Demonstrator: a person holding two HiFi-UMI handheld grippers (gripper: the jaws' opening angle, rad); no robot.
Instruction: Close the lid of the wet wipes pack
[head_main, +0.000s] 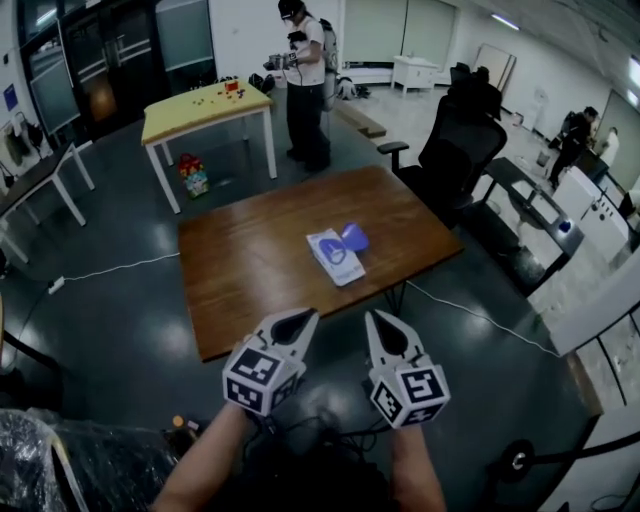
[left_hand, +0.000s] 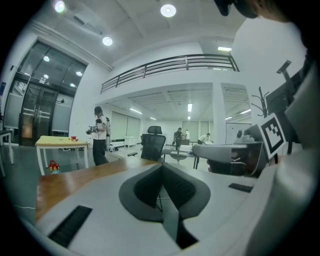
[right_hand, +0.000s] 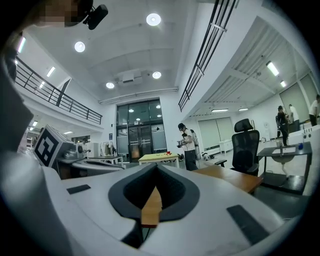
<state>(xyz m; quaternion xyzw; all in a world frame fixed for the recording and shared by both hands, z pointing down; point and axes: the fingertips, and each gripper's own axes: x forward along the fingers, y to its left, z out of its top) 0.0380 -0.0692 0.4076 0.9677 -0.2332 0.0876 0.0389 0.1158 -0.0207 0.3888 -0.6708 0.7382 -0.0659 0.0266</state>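
Note:
The wet wipes pack (head_main: 333, 257) lies flat on the brown wooden table (head_main: 250, 270), right of the middle. Its purple lid (head_main: 353, 237) stands open at the pack's far end. Both grippers hang in the air short of the table's near edge, well apart from the pack. My left gripper (head_main: 308, 314) has its jaws together with nothing between them, and in the left gripper view the left gripper (left_hand: 161, 166) points over the table top. My right gripper (head_main: 372, 314) is shut and empty too. The right gripper (right_hand: 156, 166) looks level across the room, and the pack is not in either gripper view.
A yellow table (head_main: 205, 105) with small toys stands behind, a person (head_main: 305, 80) beside it. A black office chair (head_main: 455, 150) sits at the wooden table's far right corner. A toy box (head_main: 193, 175) and a white cable (head_main: 110, 268) lie on the floor. Desks (head_main: 530, 205) stand at right.

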